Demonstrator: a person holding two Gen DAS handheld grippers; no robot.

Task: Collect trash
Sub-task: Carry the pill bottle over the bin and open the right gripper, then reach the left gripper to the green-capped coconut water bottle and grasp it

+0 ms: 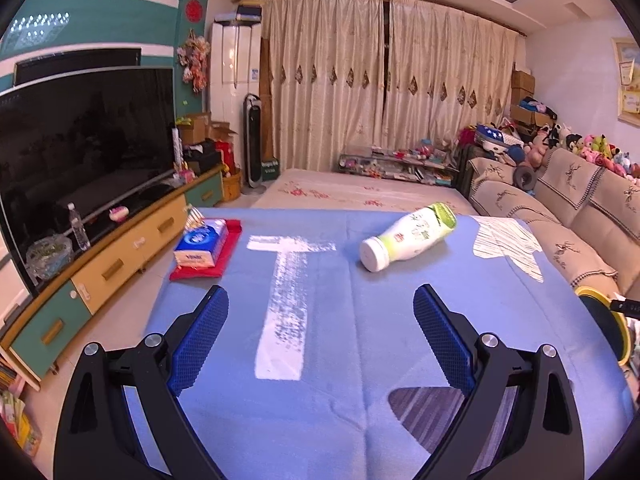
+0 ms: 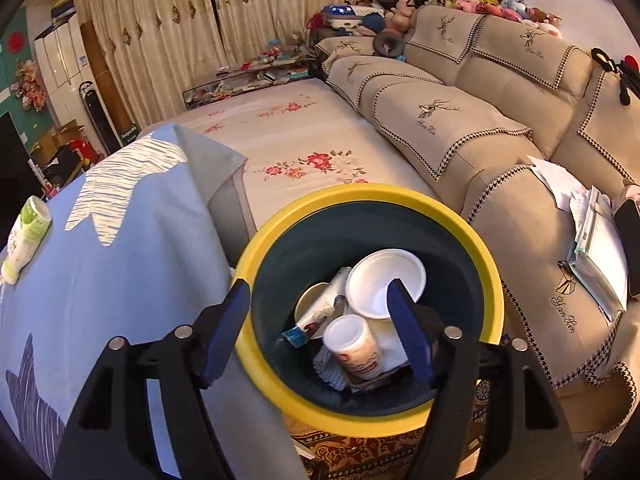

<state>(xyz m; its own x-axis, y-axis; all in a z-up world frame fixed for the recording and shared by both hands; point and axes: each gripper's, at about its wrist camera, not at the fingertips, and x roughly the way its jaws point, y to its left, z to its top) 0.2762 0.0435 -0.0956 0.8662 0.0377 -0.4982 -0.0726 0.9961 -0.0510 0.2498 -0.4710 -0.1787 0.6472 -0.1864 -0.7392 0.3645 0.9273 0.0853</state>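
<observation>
bottle (image 1: 408,237) beyond left tool (image 1: 320,306)

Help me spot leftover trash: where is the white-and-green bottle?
The bottle lies on its side on the blue tablecloth, ahead-right of the left gripper, near the white striped patch.

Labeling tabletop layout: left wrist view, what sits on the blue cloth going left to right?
Tissue pack on a red cloth → white painted T mark → bottle lying on its side → white striped patch → yellow-rimmed bin at the edge.

Warm indoor light, sharp focus, strong fisheye bending at edges.
</observation>
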